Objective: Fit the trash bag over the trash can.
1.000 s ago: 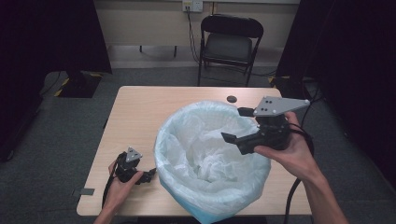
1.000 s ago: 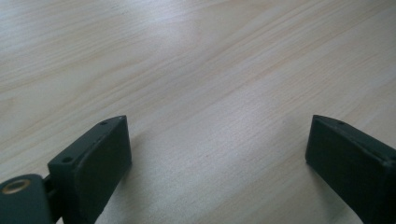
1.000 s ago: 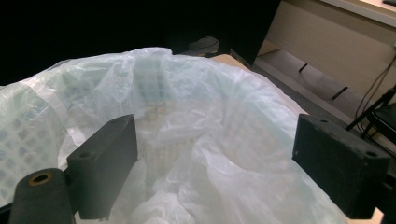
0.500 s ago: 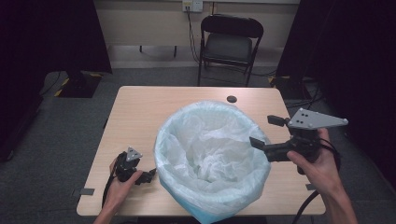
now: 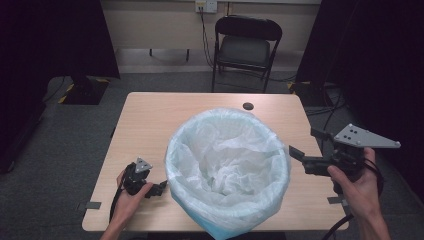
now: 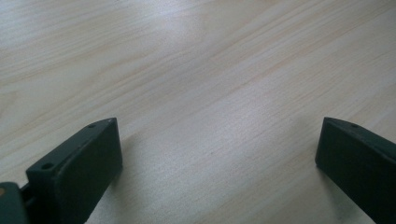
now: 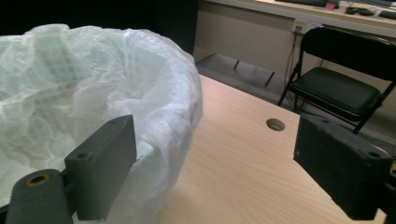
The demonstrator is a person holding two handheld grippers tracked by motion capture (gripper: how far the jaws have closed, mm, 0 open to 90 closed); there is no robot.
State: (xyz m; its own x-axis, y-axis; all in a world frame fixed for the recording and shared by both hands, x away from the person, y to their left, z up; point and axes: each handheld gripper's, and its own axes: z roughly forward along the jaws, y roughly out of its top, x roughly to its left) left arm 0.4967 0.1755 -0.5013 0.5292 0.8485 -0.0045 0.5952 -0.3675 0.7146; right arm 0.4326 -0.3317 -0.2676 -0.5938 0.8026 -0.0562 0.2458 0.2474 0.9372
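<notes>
right tool (image 5: 309, 144): jaws spread, empty, just off the bag's rim | left tool (image 5: 159, 187): spread, low on desk (image 5: 150, 120) | bin liner (image 5: 227, 165): mid-desk, draped over bin | risk: my jaw snags thin plastic, tugs liner off

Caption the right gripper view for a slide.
Open right claw beside the bag-lined bin on the table, a chair behind.

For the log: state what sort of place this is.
Probably an office or lab room: a wooden table holding a lined bin, a folding chair by wall sockets, and dark curtains.
</notes>
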